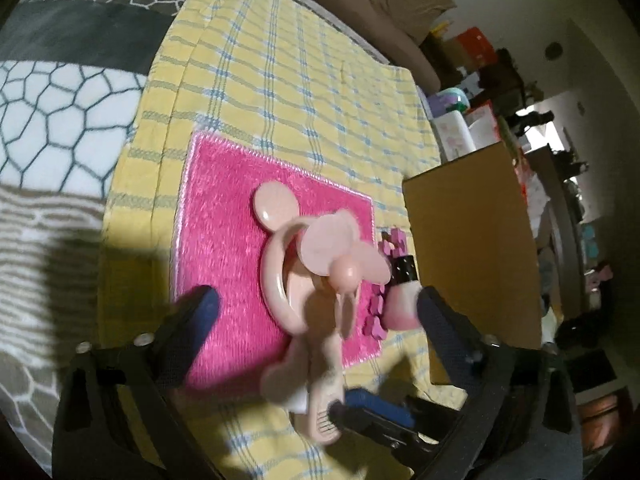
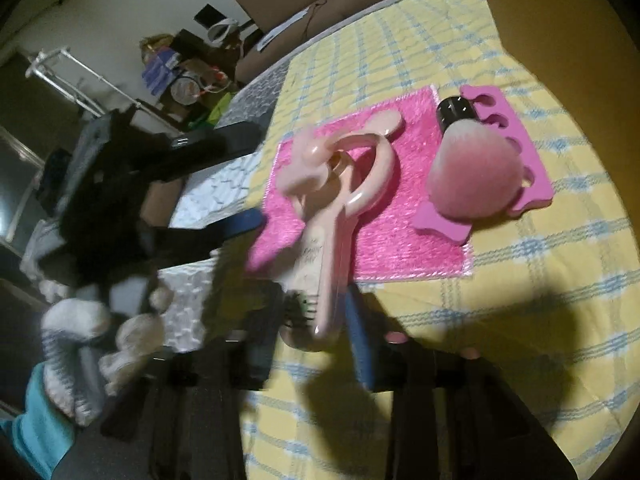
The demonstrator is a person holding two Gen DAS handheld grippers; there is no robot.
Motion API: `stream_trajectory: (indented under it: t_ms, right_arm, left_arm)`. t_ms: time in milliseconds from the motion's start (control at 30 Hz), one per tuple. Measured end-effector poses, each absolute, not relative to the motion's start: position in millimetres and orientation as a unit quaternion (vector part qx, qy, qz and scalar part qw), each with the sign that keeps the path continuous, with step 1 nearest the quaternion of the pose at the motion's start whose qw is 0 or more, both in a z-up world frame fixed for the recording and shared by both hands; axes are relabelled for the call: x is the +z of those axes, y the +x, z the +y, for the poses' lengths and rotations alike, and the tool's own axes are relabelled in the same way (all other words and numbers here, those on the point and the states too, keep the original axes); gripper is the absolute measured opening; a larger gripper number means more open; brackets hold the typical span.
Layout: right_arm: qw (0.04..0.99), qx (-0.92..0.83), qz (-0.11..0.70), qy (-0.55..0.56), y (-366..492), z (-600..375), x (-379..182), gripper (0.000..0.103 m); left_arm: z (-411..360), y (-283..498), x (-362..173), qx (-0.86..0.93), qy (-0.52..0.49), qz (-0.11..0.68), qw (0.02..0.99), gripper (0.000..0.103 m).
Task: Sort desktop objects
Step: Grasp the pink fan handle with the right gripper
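Fan [image 2: 320, 216] first: the small pink hand-held one with mouse ears was off the cloth, its handle pinched near the bottom end between the blue pads of the right gripper [image 2: 320, 312], its head hanging over the pink fluffy mat [image 2: 400, 240]. From the left-hand camera the same fan [image 1: 320, 280] filled the space between the left gripper's [image 1: 320, 312] widely spread fingers [image 1: 196, 316], which touched nothing. Both views were smeared with motion, so the fan looked to be mid-carry.

My reading was that the pick-up was done and the carrying step was in hand. A brown cardboard box [image 1: 472, 272] stood just beside the mat on the yellow checked tablecloth [image 1: 280, 80]; it seemed a likely place for sorted things, though nothing in view confirmed that. Whichever spot was meant, the next move would call for a steady grip on that slim handle, since the heavy head could swing, and enough height to clear the box wall.

A pink powder brush [image 2: 468, 176] with a black ferrule lay across a pink foam toe separator [image 2: 516, 136] at the mat's edge, both untouched and presumably yet to be sorted.

There was dark lettering printed on the fan's handle, but it was too blurred to read. I saw no other brand or label.
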State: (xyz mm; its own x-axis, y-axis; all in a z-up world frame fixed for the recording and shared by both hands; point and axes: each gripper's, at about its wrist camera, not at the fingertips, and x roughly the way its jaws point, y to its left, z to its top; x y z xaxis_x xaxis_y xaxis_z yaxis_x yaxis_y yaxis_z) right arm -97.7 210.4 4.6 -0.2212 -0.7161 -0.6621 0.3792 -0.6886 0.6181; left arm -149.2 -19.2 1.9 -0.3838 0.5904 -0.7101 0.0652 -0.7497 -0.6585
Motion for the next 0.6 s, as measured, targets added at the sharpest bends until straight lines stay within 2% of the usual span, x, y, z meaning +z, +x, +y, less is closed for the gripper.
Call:
stream_trajectory:
  t_ms: [233, 267, 300, 367, 433, 600]
  right_arm:
    - [0.345, -0.761, -0.165, 0.524, -98, 215, 1, 0.020]
    - [0.343, -0.768, -0.158, 0.518, -96, 214, 4, 0.023]
    - [0.343, -0.771, -0.155, 0.514, -96, 213, 7, 0.035]
    - [0.343, -0.777, -0.150, 0.506, -97, 209, 11, 0.048]
    - [0.343, -0.785, -0.128, 0.500, -93, 201, 14, 0.048]
    - [0.318, -0.805, -0.016, 0.501, -79, 168, 8, 0.050]
  left_arm:
    - [-13, -162, -4, 0.769, -0.537, -0.305, 0.164, 0.091]
    - [-11, -163, -5, 0.770, -0.539, -0.301, 0.164, 0.091]
    - [-10, -164, -5, 0.770, -0.540, -0.297, 0.165, 0.091]
    - [-9, -164, -5, 0.770, -0.540, -0.296, 0.165, 0.090]
    - [-10, -162, -5, 0.770, -0.540, -0.298, 0.165, 0.090]
    - [-11, -160, -5, 0.769, -0.541, -0.299, 0.163, 0.090]
